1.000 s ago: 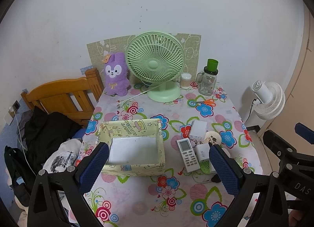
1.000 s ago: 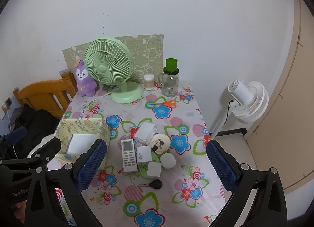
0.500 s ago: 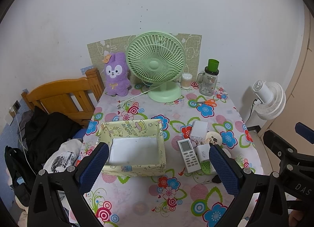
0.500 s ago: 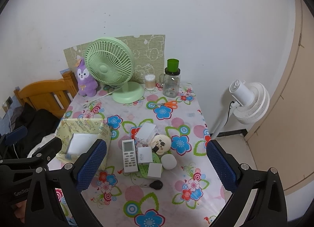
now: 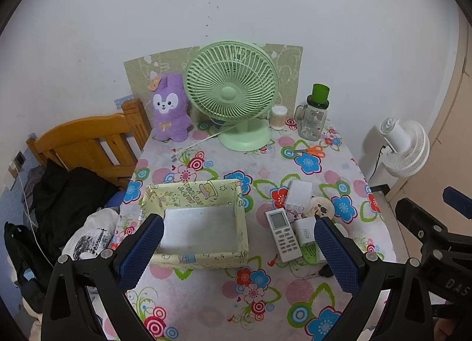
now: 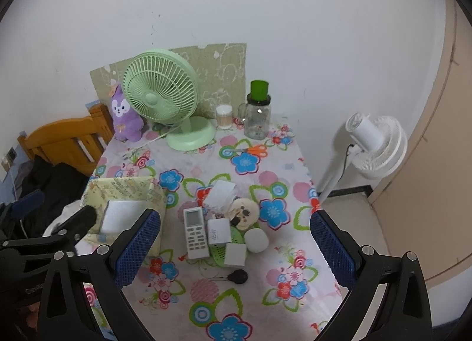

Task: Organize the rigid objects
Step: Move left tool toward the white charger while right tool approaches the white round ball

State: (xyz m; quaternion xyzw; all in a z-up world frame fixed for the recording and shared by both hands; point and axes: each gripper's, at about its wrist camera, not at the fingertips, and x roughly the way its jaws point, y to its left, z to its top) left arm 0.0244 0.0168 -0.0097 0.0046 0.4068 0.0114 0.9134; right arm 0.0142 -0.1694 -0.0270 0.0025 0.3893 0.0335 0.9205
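A yellow patterned fabric box (image 5: pixel 193 192) (image 6: pixel 126 186) with a white bottom sits on the left of the flowered table. To its right lies a cluster: a white remote (image 5: pixel 281 234) (image 6: pixel 195 233), a white 45W charger (image 5: pixel 305 231) (image 6: pixel 219 231), a white box (image 6: pixel 220 193), a round cream item (image 6: pixel 243 212), a white ball (image 6: pixel 257 240), a white cube (image 6: pixel 236 254), a green disc (image 6: pixel 219 251) and a black item (image 6: pixel 238 276). My left gripper (image 5: pixel 236 248) is open above the near table. My right gripper (image 6: pixel 234 248) is open, high over the cluster.
At the back stand a green fan (image 5: pixel 231 90), a purple plush (image 5: pixel 169 110), a cotton-swab jar (image 5: pixel 278 117), a glass jar with a green lid (image 5: pixel 314 118) and orange scissors (image 5: pixel 314 150). A wooden bed frame (image 5: pixel 88 140) is left, a white floor fan (image 6: pixel 371 141) right.
Both grippers have drifted slightly; the views shift a little. Nothing on the table has moved.
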